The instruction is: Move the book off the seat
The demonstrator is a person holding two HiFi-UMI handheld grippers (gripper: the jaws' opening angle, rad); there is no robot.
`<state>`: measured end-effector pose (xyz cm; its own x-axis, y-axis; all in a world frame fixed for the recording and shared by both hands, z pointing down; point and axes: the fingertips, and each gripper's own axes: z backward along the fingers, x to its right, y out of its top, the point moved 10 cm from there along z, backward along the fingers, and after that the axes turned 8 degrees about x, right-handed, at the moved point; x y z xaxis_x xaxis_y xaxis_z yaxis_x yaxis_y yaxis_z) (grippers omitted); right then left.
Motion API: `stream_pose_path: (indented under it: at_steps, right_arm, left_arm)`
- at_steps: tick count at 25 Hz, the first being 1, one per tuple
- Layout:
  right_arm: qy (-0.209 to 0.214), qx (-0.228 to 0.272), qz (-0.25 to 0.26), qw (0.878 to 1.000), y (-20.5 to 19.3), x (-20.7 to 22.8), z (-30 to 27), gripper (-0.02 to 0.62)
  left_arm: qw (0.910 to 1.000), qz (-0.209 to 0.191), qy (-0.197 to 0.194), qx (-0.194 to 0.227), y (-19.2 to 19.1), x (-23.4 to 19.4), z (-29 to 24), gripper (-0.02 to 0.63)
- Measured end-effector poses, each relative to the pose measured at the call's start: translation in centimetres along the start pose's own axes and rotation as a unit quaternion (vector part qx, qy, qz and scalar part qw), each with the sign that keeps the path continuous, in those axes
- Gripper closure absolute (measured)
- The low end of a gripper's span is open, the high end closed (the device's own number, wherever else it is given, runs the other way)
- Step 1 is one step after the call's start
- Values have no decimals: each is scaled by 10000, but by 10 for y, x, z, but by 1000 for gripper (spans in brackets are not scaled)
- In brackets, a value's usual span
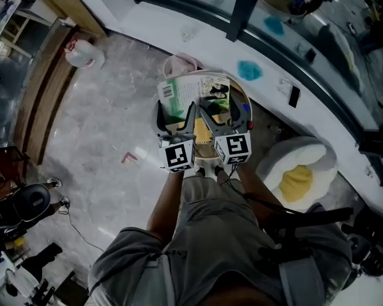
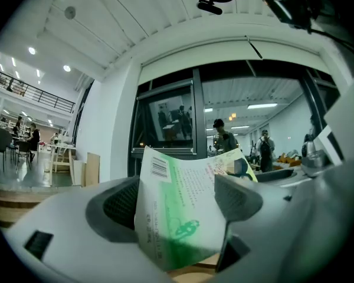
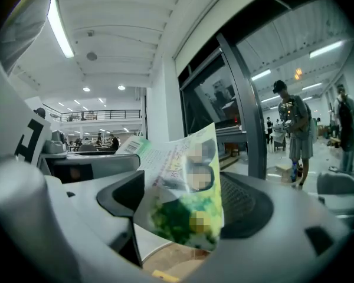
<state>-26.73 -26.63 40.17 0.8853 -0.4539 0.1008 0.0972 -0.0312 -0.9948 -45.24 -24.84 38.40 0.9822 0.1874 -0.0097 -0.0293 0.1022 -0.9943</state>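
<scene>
Grey marbled floor (image 1: pixel 102 139) fills the head view from 7 to 11 o'clock. A white window ledge (image 1: pixel 179 24) crosses the top from 11 to 3 o'clock under a dark frame. The person's grey shorts (image 1: pixel 230 234) take up the 6 o'clock area. A white cushion with a yellow middle (image 1: pixel 297 171) lies on the floor at 4 o'clock, and a white plastic bag (image 1: pixel 84 53) sits at 10 o'clock by a wooden plank.

Just above centre stands the round wooden seat (image 1: pixel 246 97), and the book (image 1: pixel 191 94) is over it, its green and white cover bowed upward. Whether the book touches the wood cannot be told.

The left gripper (image 1: pixel 177 121) is clenched on the book's near edge at its 7 o'clock corner. In the left gripper view both pads press the barcoded green cover (image 2: pixel 177 217), with wood showing underneath. The right gripper (image 1: pixel 225 121) grasps the same edge at 5 o'clock. In the right gripper view its jaws pinch the leafy printed pages (image 3: pixel 183 193).
</scene>
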Motion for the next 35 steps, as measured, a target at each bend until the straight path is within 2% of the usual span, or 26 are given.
stream_pose_path:
  at_steps: [7,17,24,27,31,35]
  right_arm:
    - [-224,-538,-278,9979,-87,16,-6,207]
    - [-334,-1291,-505,9898,-227,27,14,207]
    - [-373,-1702,-598,9829,-326,43,24,207]
    - [-360,-1926,-502,9793,-364,46,26,207]
    - [-440,-2465,-598,9663,-411,42,37,207]
    - [-488,-3101,-809,9460,-451,38,59,207]
  left_arm:
    - [9981,34,-244,-559,-83,0,-6,209]
    - [9888,303,-158,-1453,-227,8,18,209]
    - [9815,174,-237,-1891,-321,23,27,209]
    - [9775,258,-145,-2086,-363,24,37,209]
    - [9661,362,-46,-2554,-409,25,52,209]
    - [9451,494,-18,-3231,-453,23,71,209]
